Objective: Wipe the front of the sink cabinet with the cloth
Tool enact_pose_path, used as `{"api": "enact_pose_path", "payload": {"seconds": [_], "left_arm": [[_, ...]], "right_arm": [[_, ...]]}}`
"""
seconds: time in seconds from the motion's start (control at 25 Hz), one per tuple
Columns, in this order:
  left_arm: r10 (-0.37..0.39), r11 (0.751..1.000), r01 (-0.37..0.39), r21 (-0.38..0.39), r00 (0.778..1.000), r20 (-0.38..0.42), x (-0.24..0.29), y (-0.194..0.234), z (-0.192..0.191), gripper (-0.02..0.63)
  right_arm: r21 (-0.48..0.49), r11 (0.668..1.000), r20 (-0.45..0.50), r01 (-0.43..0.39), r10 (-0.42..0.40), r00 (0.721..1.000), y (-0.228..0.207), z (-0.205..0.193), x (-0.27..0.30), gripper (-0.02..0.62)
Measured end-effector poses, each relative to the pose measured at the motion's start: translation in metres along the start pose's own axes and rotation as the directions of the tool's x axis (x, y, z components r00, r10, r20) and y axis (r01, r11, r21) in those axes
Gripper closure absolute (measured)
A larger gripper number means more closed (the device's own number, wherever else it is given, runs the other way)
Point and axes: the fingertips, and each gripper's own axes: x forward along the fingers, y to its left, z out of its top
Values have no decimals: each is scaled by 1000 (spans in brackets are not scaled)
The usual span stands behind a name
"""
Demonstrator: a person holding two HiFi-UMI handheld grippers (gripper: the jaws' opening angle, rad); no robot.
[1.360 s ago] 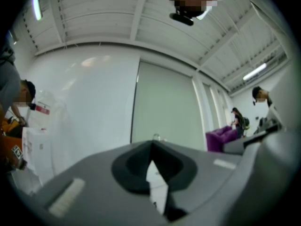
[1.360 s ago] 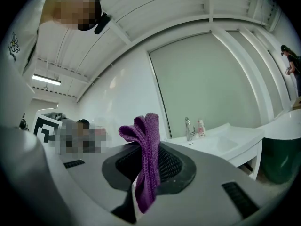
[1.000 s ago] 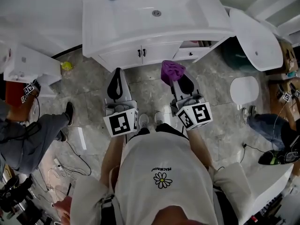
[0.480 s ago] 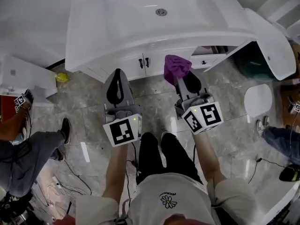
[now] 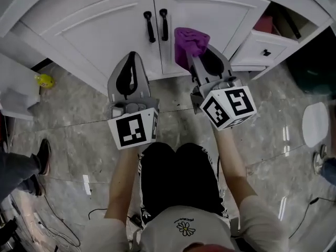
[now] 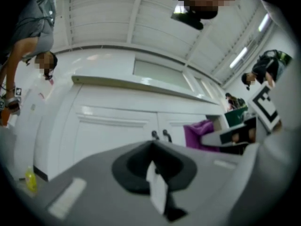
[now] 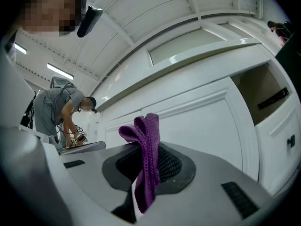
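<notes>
The right gripper (image 5: 198,61) has its jaws closed on the purple cloth (image 5: 189,40). The cloth is pinched between the fingers, with a folded bunch standing out past the tips toward 12 o'clock and a tail hanging down in the hollow behind them. In the head view, the bunch lies over the right door (image 5: 220,9) of the sink cabinet, at 3 o'clock from the two black handles (image 5: 156,24). Whether it presses on the panel cannot be told.

The left gripper (image 5: 131,56) has its jaws brought together with nothing between them. It points at the left door (image 5: 94,28), at 6 o'clock from the handles. A drawer (image 5: 260,49) stands open at 3 o'clock of the cloth.
</notes>
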Motion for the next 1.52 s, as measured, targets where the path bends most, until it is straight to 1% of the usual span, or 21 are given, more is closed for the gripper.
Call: {"api": "enact_pose_path", "payload": {"seconds": [0.12,0.2,0.28,0.36,0.44,0.56,0.6,0.68,0.76,0.88,0.96,1.0,1.16,1.28,1.4,1.52], "left_arm": [[12,1000,-12,21,1000,-25,-11,2,-34,601],[27,1000,-27,8,999,-43,-12,6,-44,601],[40,999,-39,6,999,-36,-9,5,-47,601],[39,999,-38,32,999,-26,-5,0,-50,601],[31,999,-29,39,999,-30,-2,-9,-54,601],[29,999,-29,-16,999,-22,7,-16,-50,601],[34,999,-34,-29,999,-11,10,-16,-46,601],[44,999,-44,-29,999,9,15,-17,-37,601],[48,999,-47,-26,999,21,22,-20,-26,601],[45,997,-41,-72,998,47,34,-26,-7,601],[37,997,-34,-67,998,52,36,-30,0,601],[34,998,-31,-61,998,51,36,-31,1,601],[35,997,-31,-77,998,46,33,-31,3,601],[19,998,-17,-54,999,46,34,-35,4,601],[6,998,-3,-65,999,48,33,-43,5,601],[2,997,1,-80,999,38,32,-46,0,601]], "right_arm": [[43,999,-23,1,0,1000,0,-32,-9,538],[90,996,-58,-17,22,998,1,-45,-12,538],[129,991,-70,-36,45,997,-5,-53,-10,538],[125,991,-55,-38,45,997,-14,-57,-6,538],[92,995,-44,-29,33,998,-20,-56,-4,538],[60,998,-29,-25,27,999,-24,-43,2,538],[63,997,-24,-33,34,999,-22,-36,5,538],[74,995,-23,-66,68,997,-16,-21,11,538],[92,990,-27,-103,106,994,-9,1,22,538],[154,977,-32,-148,155,987,-1,36,48,538],[181,969,-37,-169,178,983,8,49,63,538],[179,969,-40,-170,180,983,12,52,69,538],[125,983,-66,-137,146,987,18,51,87,538],[52,994,-81,-94,98,992,16,46,93,538],[7,998,-80,-65,65,995,5,47,90,538],[-29,999,-72,-14,12,997,-15,52,81,538]]}}
